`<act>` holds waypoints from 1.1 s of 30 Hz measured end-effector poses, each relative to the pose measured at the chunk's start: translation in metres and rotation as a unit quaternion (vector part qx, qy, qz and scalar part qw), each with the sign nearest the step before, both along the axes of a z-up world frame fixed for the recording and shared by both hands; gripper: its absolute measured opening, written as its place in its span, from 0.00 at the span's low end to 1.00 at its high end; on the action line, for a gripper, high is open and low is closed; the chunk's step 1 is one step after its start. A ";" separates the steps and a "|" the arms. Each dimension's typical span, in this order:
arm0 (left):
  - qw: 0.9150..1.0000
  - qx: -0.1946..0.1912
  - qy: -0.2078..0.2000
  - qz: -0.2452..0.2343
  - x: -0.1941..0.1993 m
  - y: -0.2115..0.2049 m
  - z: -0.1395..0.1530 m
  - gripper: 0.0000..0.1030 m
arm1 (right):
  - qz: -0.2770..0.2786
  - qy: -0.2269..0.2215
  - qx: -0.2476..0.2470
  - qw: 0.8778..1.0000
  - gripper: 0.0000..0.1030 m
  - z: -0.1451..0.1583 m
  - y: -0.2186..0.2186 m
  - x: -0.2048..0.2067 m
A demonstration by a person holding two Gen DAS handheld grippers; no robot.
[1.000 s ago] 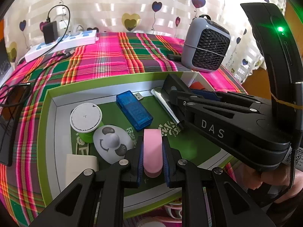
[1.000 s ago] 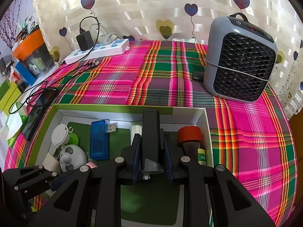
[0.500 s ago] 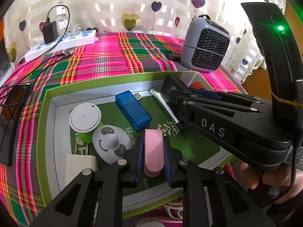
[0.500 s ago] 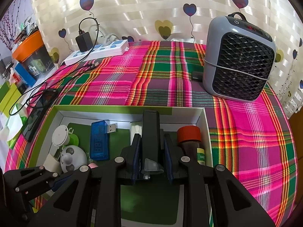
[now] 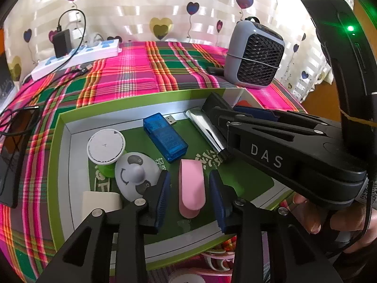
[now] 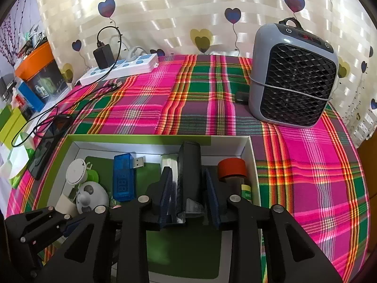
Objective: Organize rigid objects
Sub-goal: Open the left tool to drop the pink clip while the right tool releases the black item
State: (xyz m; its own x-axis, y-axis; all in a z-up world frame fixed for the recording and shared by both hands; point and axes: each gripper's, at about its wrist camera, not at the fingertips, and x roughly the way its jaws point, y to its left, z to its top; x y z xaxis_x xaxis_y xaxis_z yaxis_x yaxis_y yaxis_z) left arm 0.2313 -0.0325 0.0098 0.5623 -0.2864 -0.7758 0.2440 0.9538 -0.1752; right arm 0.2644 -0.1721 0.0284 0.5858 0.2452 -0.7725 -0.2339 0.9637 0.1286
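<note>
A shallow green-rimmed box (image 5: 61, 141) is seen lying on a counter covered by a pink and green plaid cloth (image 5: 132, 75).

The left hand-held gripper (image 5: 190, 195) is held over the near part of the box with its jaws opening. A pink oblong object (image 5: 191, 186) lies flat on the green floor of the box between the blue pads (image 5: 162, 195), and a clear gap is seen on each side of it, so it is not gripped.

The right hand-held gripper (image 6: 188, 195) is held over the right part of the box, and its jaws are likewise opening. A black elongated object (image 6: 189, 172) stands between its pads, leaning back toward the far wall of the box; narrow gaps are visible on both sides of it, so the pads are not pressed against it. A shiny silver object (image 5: 207, 129) lies just to the left of the black one.

Other items are arranged in the box: a blue translucent USB device (image 5: 165, 140) toward the middle, a white round lid on a green cup (image 5: 106, 146) at the left, a pale grey round piece with a face pattern (image 5: 135, 174) in front of it, and a cream block (image 5: 101, 200) in the near left corner. A red-capped bottle (image 6: 232, 168) lies against the right wall.

Beyond the box, a grey fan heater (image 6: 293, 75) is set on the cloth at the right, and a white power strip (image 6: 120, 69) with a black adapter is placed at the far left. A person's fingers (image 5: 308, 214) are seen under the right tool's body.
</note>
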 end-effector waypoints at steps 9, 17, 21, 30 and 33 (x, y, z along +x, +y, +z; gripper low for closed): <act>1.000 0.002 0.000 0.003 -0.003 0.001 0.001 0.34 | 0.002 -0.003 0.001 1.000 0.38 0.002 0.002 -0.002; 1.000 0.000 -0.008 0.003 -0.008 0.003 0.006 0.34 | -0.002 -0.009 0.003 1.000 0.39 0.005 0.000 -0.006; 1.000 0.004 -0.019 0.004 -0.015 0.003 0.012 0.34 | -0.005 -0.014 0.005 1.000 0.40 0.009 -0.001 -0.011; 1.000 0.003 -0.029 0.005 -0.033 0.006 0.021 0.34 | -0.008 -0.022 0.009 1.000 0.40 0.016 -0.003 -0.026; 0.999 0.002 -0.031 0.005 -0.040 0.008 0.024 0.34 | -0.010 -0.024 0.011 1.000 0.40 0.018 -0.004 -0.033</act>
State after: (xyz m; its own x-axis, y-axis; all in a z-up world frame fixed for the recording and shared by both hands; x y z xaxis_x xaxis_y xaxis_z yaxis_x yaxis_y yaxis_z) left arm 0.1912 -0.0249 0.0335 0.6129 -0.2769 -0.7401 0.2441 0.9571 -0.1559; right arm 0.2317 -0.1757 0.0460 0.6275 0.2494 -0.7376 -0.2206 0.9654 0.1387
